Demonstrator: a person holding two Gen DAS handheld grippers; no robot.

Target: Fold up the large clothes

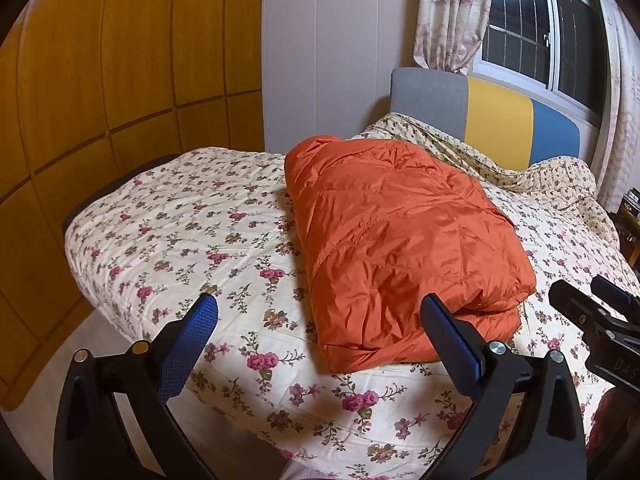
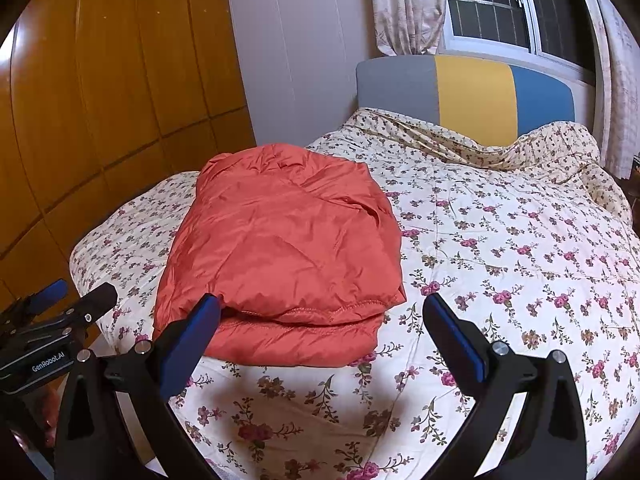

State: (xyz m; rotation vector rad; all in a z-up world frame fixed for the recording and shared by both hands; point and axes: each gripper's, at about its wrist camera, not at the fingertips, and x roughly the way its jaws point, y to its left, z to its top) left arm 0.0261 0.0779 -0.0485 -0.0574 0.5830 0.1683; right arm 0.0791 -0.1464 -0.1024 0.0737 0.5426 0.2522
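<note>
On floral bedspread [image 1: 192,216], folded orange jacket [image 1: 400,232], untouched.

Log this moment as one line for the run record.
orange jacket: folded, lying on floral bedspread | left gripper: open, empty | right gripper: open, empty, near the jacket's front edge

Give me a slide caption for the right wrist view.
Folded orange jacket on the floral bedspread, right claw open and empty above it.
</note>
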